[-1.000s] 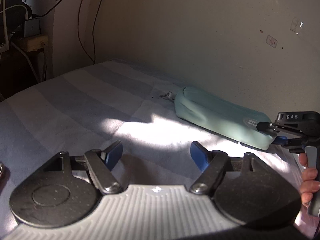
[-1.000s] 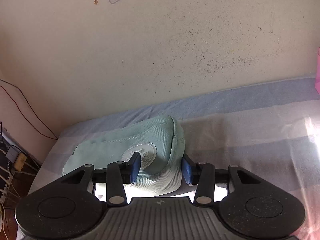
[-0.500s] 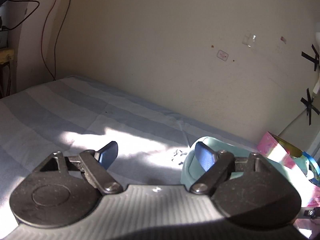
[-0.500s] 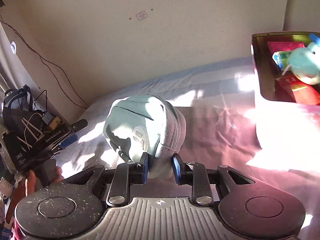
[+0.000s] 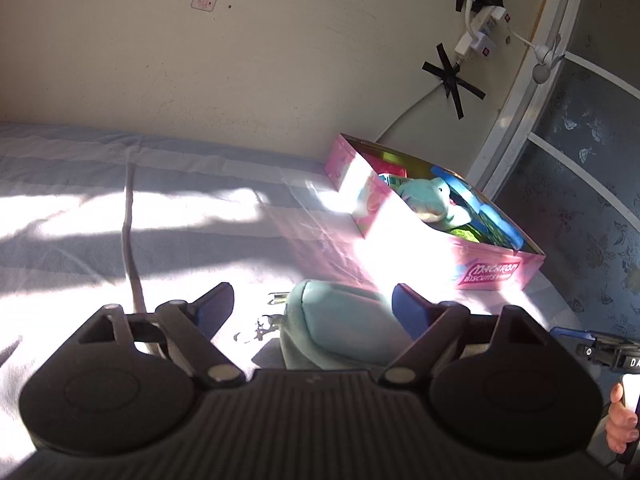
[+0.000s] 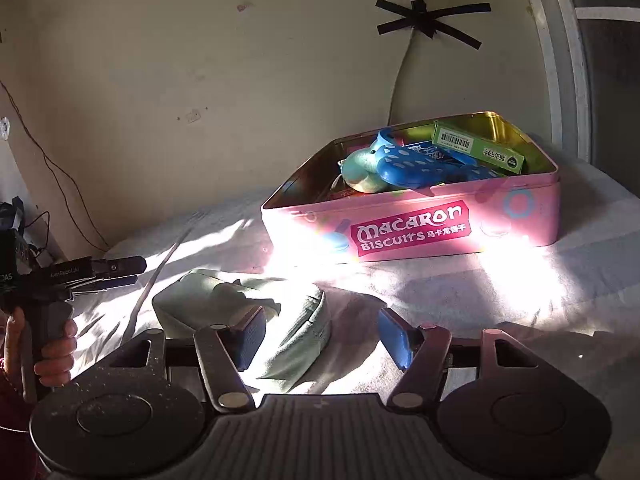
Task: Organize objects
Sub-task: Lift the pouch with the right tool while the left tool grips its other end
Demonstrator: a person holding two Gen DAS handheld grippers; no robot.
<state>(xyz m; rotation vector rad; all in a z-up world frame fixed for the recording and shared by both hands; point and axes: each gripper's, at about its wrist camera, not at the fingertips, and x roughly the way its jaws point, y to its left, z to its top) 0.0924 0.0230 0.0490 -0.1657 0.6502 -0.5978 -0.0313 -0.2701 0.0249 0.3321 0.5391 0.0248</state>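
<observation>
- As its jaws spring open, the right tool (image 6: 320,334) holds nothing; the soft mint-green fabric zip pouch (image 6: 244,312) lies slumped on the striped bed (image 6: 500,292), near the pink biscuit tin (image 6: 416,226).
- Left tool (image 5: 312,306), wide and empty, straddles the pouch's end; light and yielding, it looks best pinched across its middle.

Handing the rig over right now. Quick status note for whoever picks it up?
Right tongs: jaws opening, pads off the mint pouch, which lies on the bed.
Left tongs: open, holding nothing; pouch end between the jaws, untouched.
Pink biscuit tin: open, beyond the pouch, holds a plush whale, green box and other items.
Done: pouch set down by the tin.
Left: probably pouch into the tin; room looks tight.
</observation>
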